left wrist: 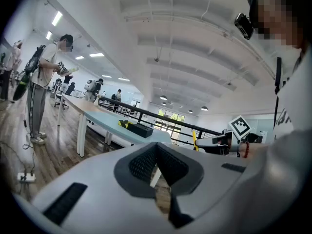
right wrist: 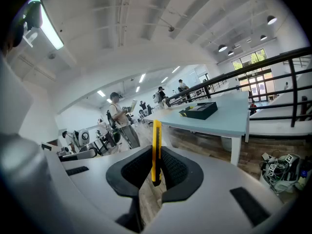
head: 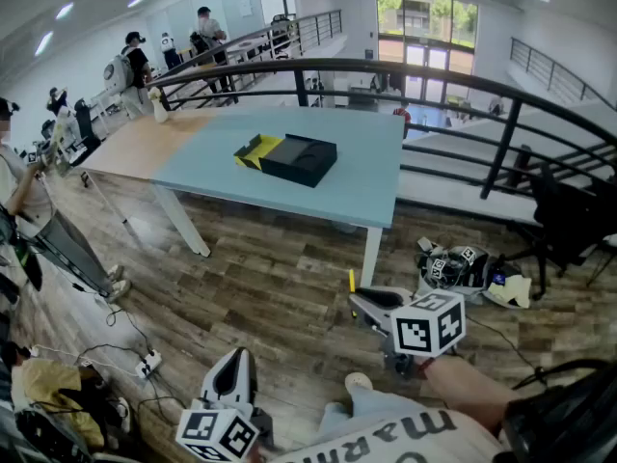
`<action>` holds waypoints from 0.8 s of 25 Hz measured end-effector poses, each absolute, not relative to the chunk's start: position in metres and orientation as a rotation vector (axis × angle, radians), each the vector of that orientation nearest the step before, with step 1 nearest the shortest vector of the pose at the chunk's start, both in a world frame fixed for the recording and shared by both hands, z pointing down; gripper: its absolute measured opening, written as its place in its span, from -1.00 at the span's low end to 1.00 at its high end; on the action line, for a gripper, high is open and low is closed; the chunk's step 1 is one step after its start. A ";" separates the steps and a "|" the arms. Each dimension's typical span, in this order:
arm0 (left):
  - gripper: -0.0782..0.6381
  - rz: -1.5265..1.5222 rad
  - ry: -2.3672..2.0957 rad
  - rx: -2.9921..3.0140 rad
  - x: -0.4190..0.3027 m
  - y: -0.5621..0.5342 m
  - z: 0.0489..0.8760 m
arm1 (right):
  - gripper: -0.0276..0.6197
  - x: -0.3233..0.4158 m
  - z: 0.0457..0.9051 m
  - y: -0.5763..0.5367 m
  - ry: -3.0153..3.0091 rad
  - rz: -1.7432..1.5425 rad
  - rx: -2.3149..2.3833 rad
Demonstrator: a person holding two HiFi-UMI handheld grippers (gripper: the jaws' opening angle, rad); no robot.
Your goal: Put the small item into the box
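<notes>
Bottom of the head view: the left gripper (head: 234, 357) was pressed together on nothing. The right gripper (head: 357, 299) was pinching a slim yellow cutter (right wrist: 156, 147), long axis upright between the pads and its end poking past them. Open wood floor (head: 270, 278) ahead, and some gear (head: 453, 268) lower right by a table leg. Further up, mid-frame, the black box (head: 299, 158) sat on the blue table (head: 371, 186), well in from its edges, with a dark railing (head: 501, 152) behind.
</notes>
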State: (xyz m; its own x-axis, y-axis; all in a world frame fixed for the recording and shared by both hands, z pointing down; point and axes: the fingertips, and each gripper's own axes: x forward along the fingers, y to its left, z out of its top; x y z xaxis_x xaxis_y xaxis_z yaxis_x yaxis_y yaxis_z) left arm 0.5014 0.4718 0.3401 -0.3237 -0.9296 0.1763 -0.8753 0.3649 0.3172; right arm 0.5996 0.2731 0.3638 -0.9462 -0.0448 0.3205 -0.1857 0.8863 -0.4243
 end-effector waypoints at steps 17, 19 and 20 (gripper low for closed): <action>-0.78 -0.278 -2.265 1.609 0.453 0.428 0.349 | -0.70 0.540 0.382 0.230 -2.709 0.737 0.138; -0.78 -0.307 -2.272 1.631 0.439 0.412 0.346 | -0.70 0.524 0.385 0.215 -2.707 0.746 0.135; -0.78 -0.312 -2.273 1.636 0.432 0.404 0.346 | -0.70 0.517 0.386 0.206 -2.705 0.750 0.133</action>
